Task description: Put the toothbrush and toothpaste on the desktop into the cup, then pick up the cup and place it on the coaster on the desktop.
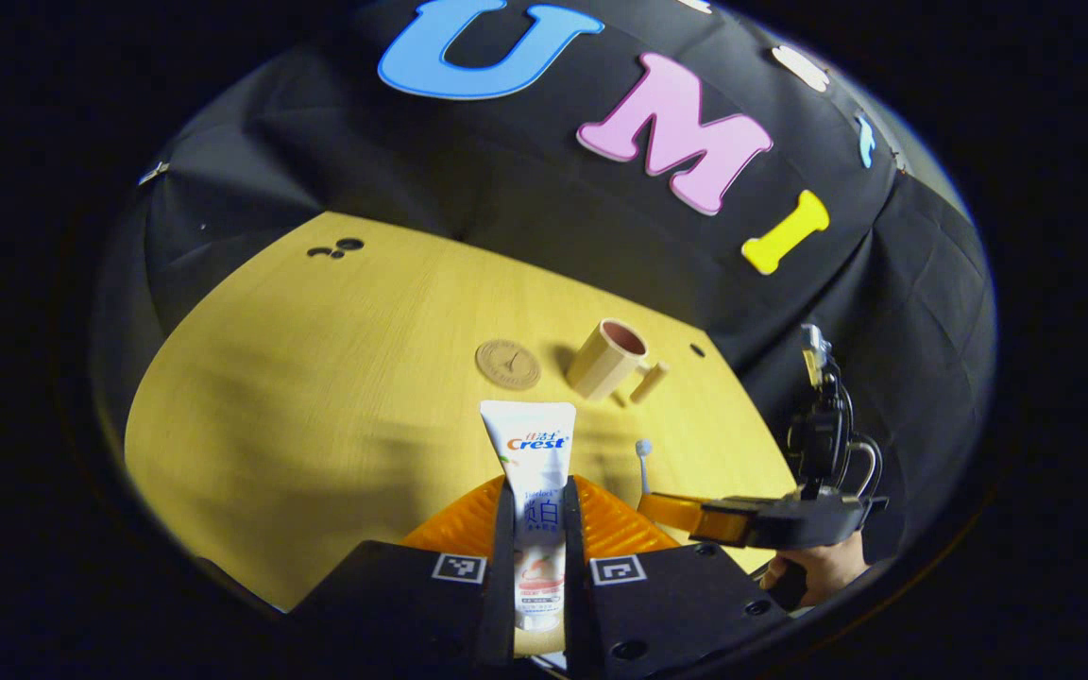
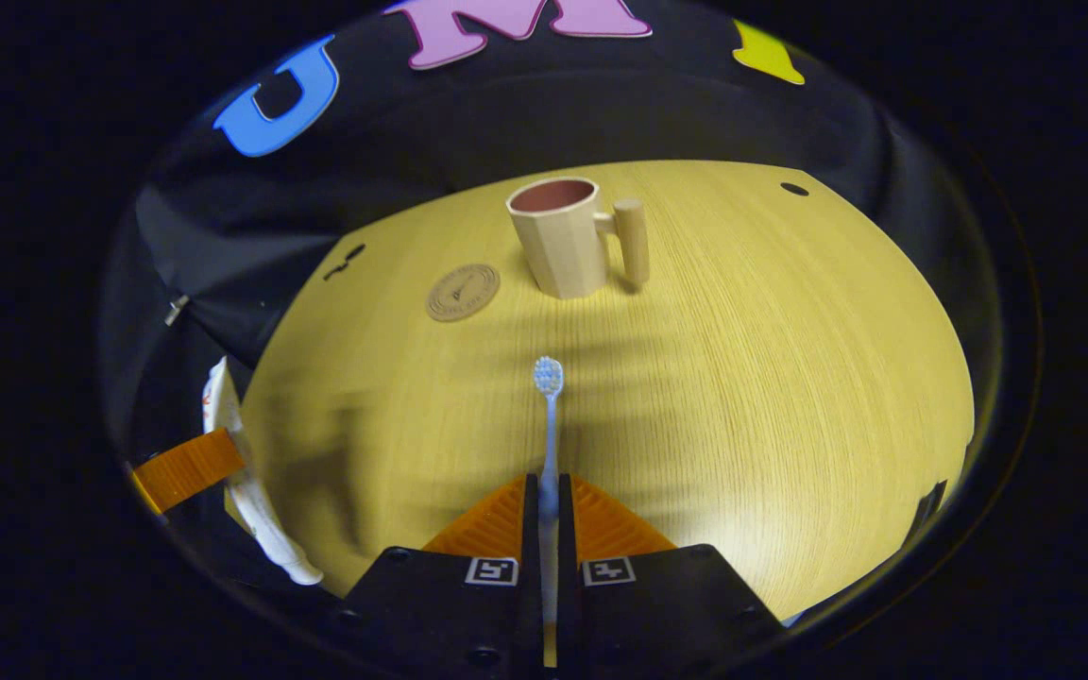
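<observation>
- Looking along the left gripper (image 1: 538, 515) in the left gripper view, the toothpaste (image 1: 534, 491) is seen clamped between both fingers, which press on its two sides.
- The tube is held clear of the table (image 1: 317, 378), flat crimped end pointing forward, cap end hidden low between the fingers.
- The cup (image 1: 608, 359) is noted on the table ahead, empty, its handle turned to the right in this view.
- The coaster (image 1: 508, 365) is seen lying flat just beside the cup, on its left, not touching it.
- At the right of this view the right gripper (image 1: 662, 510) is seen farther off, held by a hand (image 1: 813, 567); the toothbrush (image 1: 643, 463) stands out from it, head uppermost.

- In the right gripper view, the right gripper (image 2: 549, 515) is recorded clenched on the toothbrush (image 2: 549, 416); the handle is pinched between both fingers, almost no gap being left.
- The bristle head points forward toward the cup (image 2: 563, 236) and is held above the table (image 2: 790, 378).
- The cup stands upright, empty, handle to the right in this view; the brush head is well apart from it.
- The coaster (image 2: 463, 292) lies left of the cup, near it, bare.
- At the left edge the toothpaste (image 2: 242, 472) is seen in the left gripper, one finger (image 2: 190, 467) of which is visible against the tube.
</observation>
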Demonstrator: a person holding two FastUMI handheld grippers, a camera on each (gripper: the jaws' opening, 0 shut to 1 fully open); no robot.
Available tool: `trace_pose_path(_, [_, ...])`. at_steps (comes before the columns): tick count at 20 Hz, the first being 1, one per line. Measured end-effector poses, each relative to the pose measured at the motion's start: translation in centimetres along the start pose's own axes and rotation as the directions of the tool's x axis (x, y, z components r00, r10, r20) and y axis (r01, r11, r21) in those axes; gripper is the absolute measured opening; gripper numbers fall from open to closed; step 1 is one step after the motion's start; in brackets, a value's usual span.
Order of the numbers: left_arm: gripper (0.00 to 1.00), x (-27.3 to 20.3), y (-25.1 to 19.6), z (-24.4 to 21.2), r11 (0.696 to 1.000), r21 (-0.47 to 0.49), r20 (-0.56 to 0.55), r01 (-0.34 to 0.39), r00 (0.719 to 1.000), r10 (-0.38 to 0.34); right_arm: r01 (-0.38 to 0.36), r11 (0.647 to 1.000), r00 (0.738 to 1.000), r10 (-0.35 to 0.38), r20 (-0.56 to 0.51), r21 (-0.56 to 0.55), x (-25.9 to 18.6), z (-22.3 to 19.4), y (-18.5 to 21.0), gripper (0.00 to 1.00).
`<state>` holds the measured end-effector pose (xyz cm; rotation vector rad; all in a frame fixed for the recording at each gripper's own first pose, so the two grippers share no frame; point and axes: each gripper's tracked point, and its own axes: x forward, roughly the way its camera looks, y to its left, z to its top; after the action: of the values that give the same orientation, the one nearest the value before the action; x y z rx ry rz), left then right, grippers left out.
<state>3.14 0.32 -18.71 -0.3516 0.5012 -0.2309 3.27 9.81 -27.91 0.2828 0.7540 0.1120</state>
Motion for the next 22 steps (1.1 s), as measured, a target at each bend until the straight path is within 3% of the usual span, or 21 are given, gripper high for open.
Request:
trace_pose_path(1, [0.26, 0.6, -0.9, 1.2, 1.000, -0.003, 0.036, 0.025, 0.999, -0.025, -0.029, 0.999, 0.999, 0.028, 0.036, 0.021, -0.7, 1.0, 0.2, 0.10])
trace_pose_path(4, [0.25, 2.3, -4.1, 5.8, 0.993, -0.023, 0.145, 0.115, 0.983, -0.111, -0.096, 0.993, 0.987, 0.087, 0.136, 0.063, -3.1, 4.2, 0.1, 0.10])
trace_pose_path(8, [0.25, 6.3, -8.2, 12.1, 0.971, -0.014, 0.279, 0.238, 0.934, -0.224, -0.168, 0.984, 0.961, 0.150, 0.230, 0.061, -5.5, 8.0, -0.2, 0.10])
trace_pose_path(13, [0.26, 12.5, -12.0, 17.3, 0.959, 0.122, 0.384, 0.256, 0.879, -0.284, -0.229, 0.972, 0.929, 0.202, 0.310, 0.052, -6.4, 11.1, -0.4, 0.10])
trace_pose_path(19, [0.25, 19.8, -11.7, 17.9, 0.961, 0.163, 0.464, 0.222, 0.843, -0.274, -0.247, 0.969, 0.899, 0.223, 0.376, 0.015, -4.8, 12.7, -1.4, 0.10])
trace_pose_path(22, [0.26, 22.0, -10.6, 17.1, 0.964, 0.149, 0.478, 0.218, 0.838, -0.263, -0.256, 0.966, 0.891, 0.223, 0.395, 0.031, -3.6, 13.0, -2.3, 0.10])
